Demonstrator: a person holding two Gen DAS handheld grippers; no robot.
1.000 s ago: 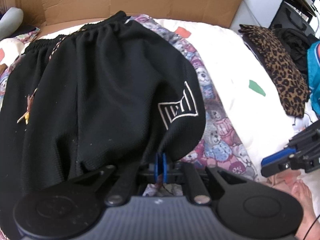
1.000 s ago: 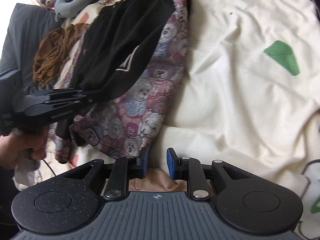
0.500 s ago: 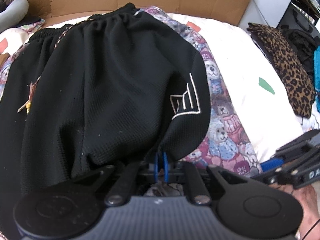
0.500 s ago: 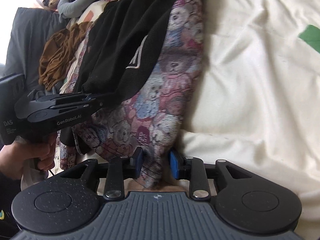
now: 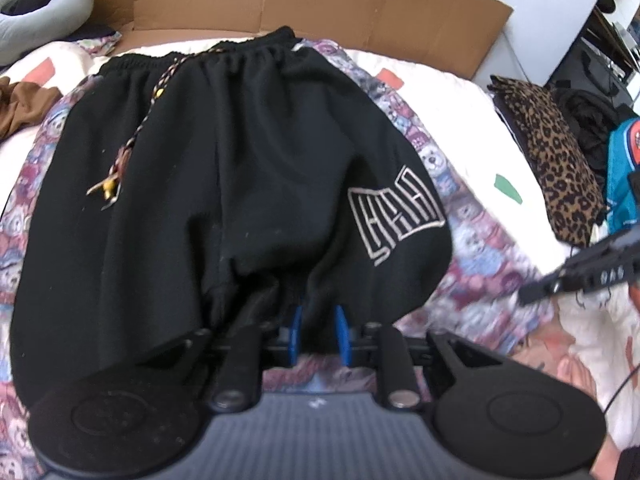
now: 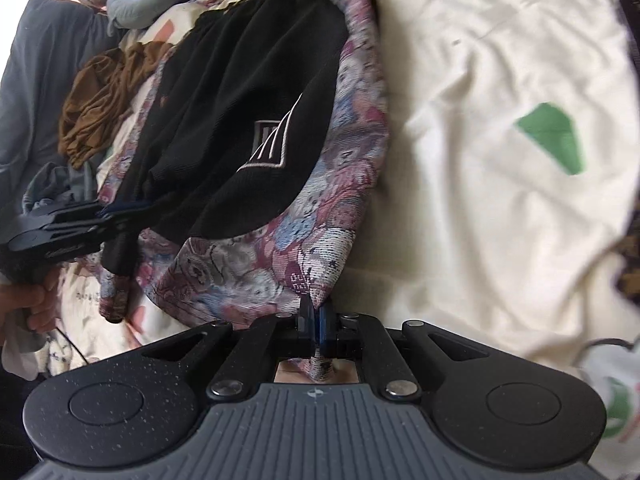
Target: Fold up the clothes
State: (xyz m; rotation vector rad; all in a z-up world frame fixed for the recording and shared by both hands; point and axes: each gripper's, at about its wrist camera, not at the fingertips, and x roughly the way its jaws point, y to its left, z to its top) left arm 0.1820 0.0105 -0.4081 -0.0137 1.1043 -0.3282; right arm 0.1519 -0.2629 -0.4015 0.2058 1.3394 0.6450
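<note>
1. a risk is judged at the left tool (image 5: 318,334): its jaws are opening while the dark hem of the black shorts (image 5: 240,184) is between the blue pads, so the hem may drop before the fold is laid flat, and the leg could slump back into a bunch.
2. a second risk is judged at the right tool (image 6: 316,320): it is clamped shut on a thin corner of the bear-print cloth (image 6: 280,256), and so small a bite may slip out if the cloth is pulled taut under the weight of the shorts.
3. a third risk is judged between the two garments: the shorts lie on top of the bear-print cloth, so any lift of the cloth is likely to drag or skew the shorts with it.
4. the shorts are spread on the bed (image 6: 480,120), waistband far from the left tool, drawstring (image 5: 132,132) trailing down the front, and the white logo (image 5: 396,216) is seen on the leg nearest the right tool.
5. in the right wrist view the left tool (image 6: 76,228) is seen at the near hem of the shorts, just beside the pinched corner of the cloth.
6. a leopard-print garment (image 5: 552,160) lies well apart at the edge of the bed, and a brown garment (image 6: 104,96) lies beyond the shorts.
</note>
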